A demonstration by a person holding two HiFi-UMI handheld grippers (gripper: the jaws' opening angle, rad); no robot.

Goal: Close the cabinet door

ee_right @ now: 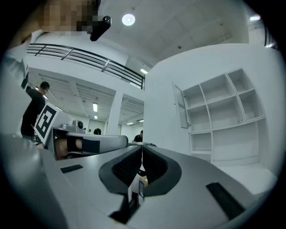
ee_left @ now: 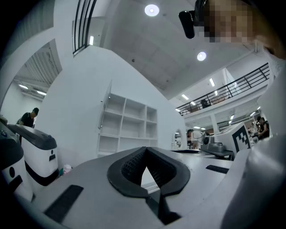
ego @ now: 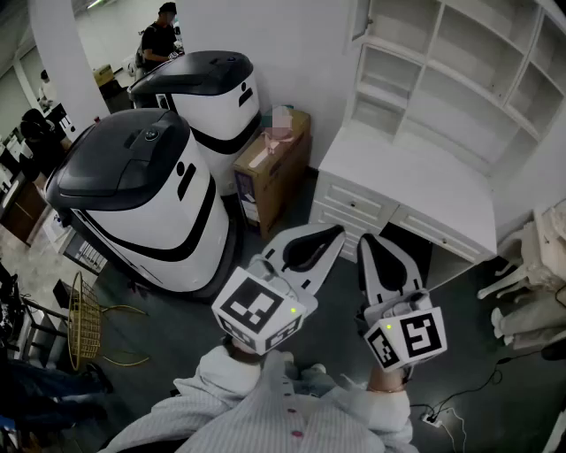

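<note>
The white cabinet (ego: 460, 80) stands against the wall at upper right, with open shelves above a counter and drawers. Its narrow door (ego: 361, 19) stands ajar at the shelves' top left corner; the door (ee_left: 106, 108) also shows edge-on in the left gripper view, and the door (ee_right: 180, 107) in the right gripper view. My left gripper (ego: 339, 232) and right gripper (ego: 364, 239) are held side by side in front of the drawers, well short of the door. The left gripper (ee_left: 145, 149) has its tips together with nothing held. The right gripper (ee_right: 141, 146) is shut and empty.
Two big white-and-black machines (ego: 150, 195) (ego: 208, 88) stand at left, with a cardboard box (ego: 270, 168) between them and the cabinet. A gold wire chair (ego: 84, 323) is at lower left, white furniture (ego: 531, 265) at right, a power strip (ego: 433, 416) on the floor. A person (ego: 159, 35) stands far back.
</note>
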